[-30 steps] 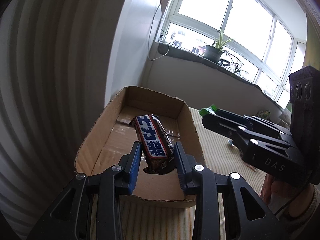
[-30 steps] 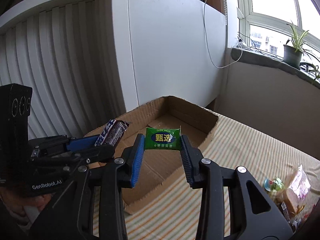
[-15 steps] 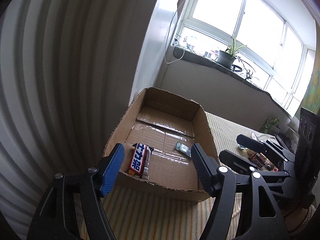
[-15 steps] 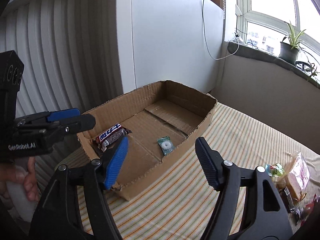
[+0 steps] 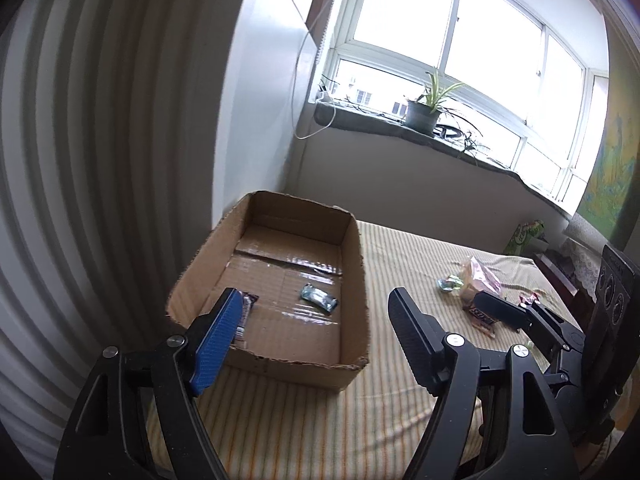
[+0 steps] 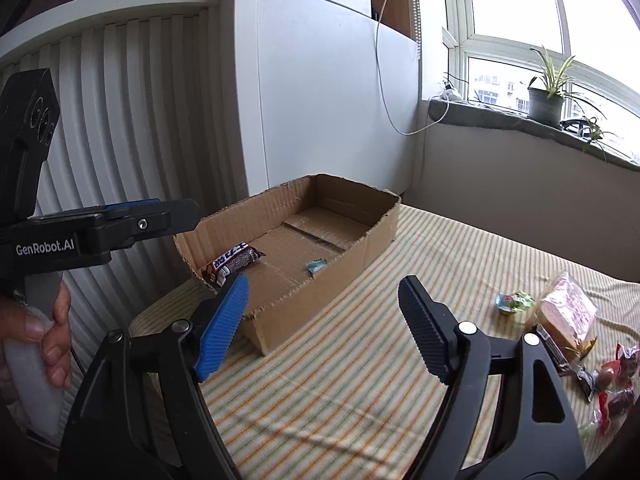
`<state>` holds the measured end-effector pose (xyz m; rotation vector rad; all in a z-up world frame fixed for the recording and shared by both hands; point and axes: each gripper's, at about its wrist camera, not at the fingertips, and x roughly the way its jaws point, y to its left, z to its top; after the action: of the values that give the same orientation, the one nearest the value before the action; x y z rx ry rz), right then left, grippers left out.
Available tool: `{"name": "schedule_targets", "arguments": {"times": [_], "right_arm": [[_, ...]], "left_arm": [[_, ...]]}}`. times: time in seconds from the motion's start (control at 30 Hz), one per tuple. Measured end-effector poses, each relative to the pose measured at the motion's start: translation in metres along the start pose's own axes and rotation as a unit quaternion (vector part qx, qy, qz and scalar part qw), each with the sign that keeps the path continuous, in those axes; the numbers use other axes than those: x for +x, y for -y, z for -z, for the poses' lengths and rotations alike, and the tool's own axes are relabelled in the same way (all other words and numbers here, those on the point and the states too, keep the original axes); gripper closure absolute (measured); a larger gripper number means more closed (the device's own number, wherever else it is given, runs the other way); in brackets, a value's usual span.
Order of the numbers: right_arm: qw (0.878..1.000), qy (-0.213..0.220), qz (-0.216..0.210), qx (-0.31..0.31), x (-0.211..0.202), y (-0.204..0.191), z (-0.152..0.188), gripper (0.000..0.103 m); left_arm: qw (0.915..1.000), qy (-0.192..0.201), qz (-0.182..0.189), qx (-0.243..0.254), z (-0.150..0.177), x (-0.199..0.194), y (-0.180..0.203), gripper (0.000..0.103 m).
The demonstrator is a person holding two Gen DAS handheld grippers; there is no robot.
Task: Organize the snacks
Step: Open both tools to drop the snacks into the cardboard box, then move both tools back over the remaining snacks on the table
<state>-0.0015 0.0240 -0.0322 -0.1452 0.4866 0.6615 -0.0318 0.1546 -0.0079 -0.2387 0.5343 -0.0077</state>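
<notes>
In right view alone, hand (image 6: 38, 332), snack bar label (image 6: 230, 261)

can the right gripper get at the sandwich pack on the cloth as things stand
Probably yes. The right gripper is open with nothing between its jaws, which have just been opening. The sandwich pack lies in the open on the striped cloth, with only small sweets beside it.

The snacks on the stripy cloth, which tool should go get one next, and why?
Probably the right tool: it is open and empty, and the loose snacks lie on its side. The chocolate bar and small green packet already sit in the cardboard box, so swing right toward the pile.
</notes>
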Motion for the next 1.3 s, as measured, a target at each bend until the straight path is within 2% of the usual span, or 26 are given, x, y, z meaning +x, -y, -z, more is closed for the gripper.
{"name": "schedule_targets", "arguments": {"times": [0.13,0.27,0.43,0.57,0.73,0.97,1.3], "right_arm": [[0.999,0.003,0.039,0.005,-0.027,0.022,0.018,0.010],[0.996,0.006,0.081,0.023,-0.060,0.055,0.040,0.008],[0.988,-0.005,0.150,0.037,-0.100,0.100,0.071,0.005],[0.981,-0.012,0.182,0.067,-0.124,0.130,0.088,0.005],[0.978,-0.004,0.195,0.078,-0.139,0.145,0.093,0.005],[0.976,-0.014,0.202,0.075,-0.135,0.145,0.096,0.005],[0.972,-0.085,0.195,0.104,-0.110,0.170,0.142,0.005]], "left_arm": [[0.9993,-0.015,0.019,0.027,0.005,0.009,0.035,0.024],[0.9964,-0.040,0.051,0.055,0.017,0.022,0.076,0.024],[0.9882,-0.069,0.103,0.089,0.033,0.035,0.127,0.024],[0.9824,-0.079,0.125,0.114,0.038,0.036,0.153,0.024],[0.9812,-0.080,0.127,0.122,0.036,0.033,0.160,0.024],[0.9805,-0.081,0.128,0.125,0.034,0.038,0.162,0.023],[0.9716,-0.131,0.140,0.139,0.061,0.102,0.181,0.023]]}}
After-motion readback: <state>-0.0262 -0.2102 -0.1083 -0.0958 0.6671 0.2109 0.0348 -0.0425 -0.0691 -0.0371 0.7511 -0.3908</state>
